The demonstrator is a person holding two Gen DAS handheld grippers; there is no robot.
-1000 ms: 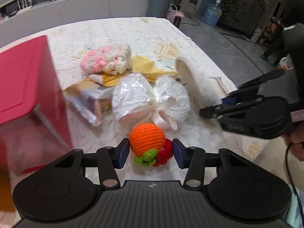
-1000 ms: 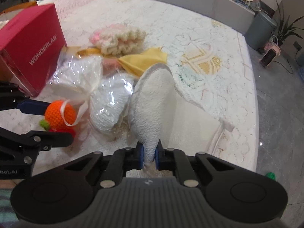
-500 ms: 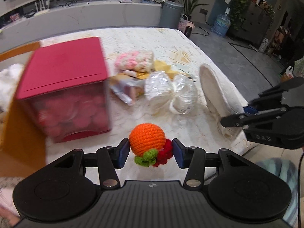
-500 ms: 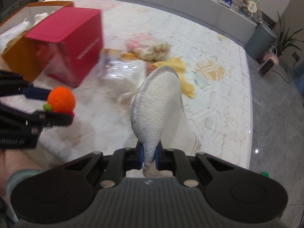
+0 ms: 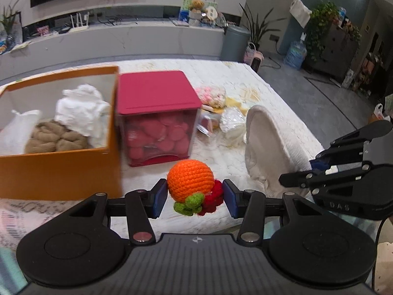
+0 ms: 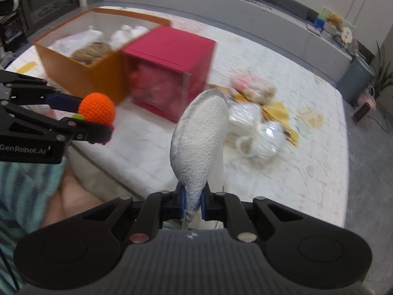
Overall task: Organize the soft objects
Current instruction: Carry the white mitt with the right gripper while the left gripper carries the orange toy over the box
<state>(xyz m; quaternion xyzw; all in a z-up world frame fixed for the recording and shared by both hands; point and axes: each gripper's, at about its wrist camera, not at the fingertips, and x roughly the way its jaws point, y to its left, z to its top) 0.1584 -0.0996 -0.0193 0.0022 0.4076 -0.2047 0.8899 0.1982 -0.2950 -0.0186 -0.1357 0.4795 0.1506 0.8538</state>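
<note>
Left tongs (image 5: 194, 198) clamp crocheted orange ball (image 5: 189, 181); right tongs (image 6: 192, 205) pinch fuzzy white slipper (image 6: 200, 147), both above desk (image 5: 282, 113). Red box (image 5: 157, 113) beside open orange box (image 5: 61, 169); wrapped bundles (image 6: 267, 135) behind.

Black hand-held gripper (image 5: 195, 198) with blue pads; teal striped sleeve (image 6: 22, 191).

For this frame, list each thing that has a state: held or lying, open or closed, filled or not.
left gripper: shut on the crocheted orange, off the table.
crocheted orange: held.
right gripper: shut on the white slipper.
white slipper: held by one end, lifted.
orange box: open, holding soft things.
red box: lid on.
wrapped white bundle: lying on the table.
pink crochet piece: lying on the table.
</note>
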